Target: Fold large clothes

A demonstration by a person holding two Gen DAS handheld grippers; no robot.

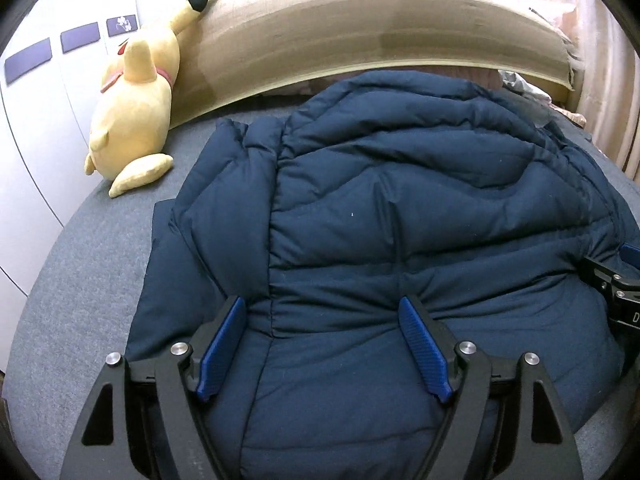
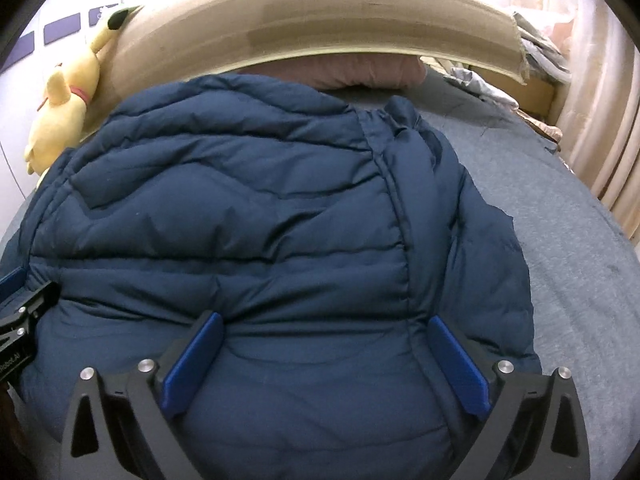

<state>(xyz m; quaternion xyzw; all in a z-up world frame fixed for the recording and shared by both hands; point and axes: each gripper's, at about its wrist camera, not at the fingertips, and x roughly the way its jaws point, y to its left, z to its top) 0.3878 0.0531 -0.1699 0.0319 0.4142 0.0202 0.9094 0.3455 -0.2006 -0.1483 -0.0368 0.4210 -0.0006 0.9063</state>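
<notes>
A navy quilted puffer jacket (image 1: pixel 400 208) lies spread on the grey bed and fills most of both views; it also shows in the right wrist view (image 2: pixel 260 220). My left gripper (image 1: pixel 322 308) is open, its blue pads wide apart and pressing on the jacket's near part. My right gripper (image 2: pixel 324 324) is open too, its pads wide apart on the jacket's near edge. A folded sleeve (image 2: pixel 472 240) lies along the jacket's right side. Each gripper shows at the edge of the other's view, the right one (image 1: pixel 616 292) and the left one (image 2: pixel 20 312).
A yellow plush toy (image 1: pixel 136 100) leans on the beige headboard (image 1: pixel 360 32) at the far left. A pink pillow (image 2: pixel 360 70) lies under the headboard. Crumpled cloth (image 2: pixel 532 52) and a pale curtain (image 2: pixel 600 100) are at the right. The grey bed sheet (image 2: pixel 560 240) lies beside the jacket.
</notes>
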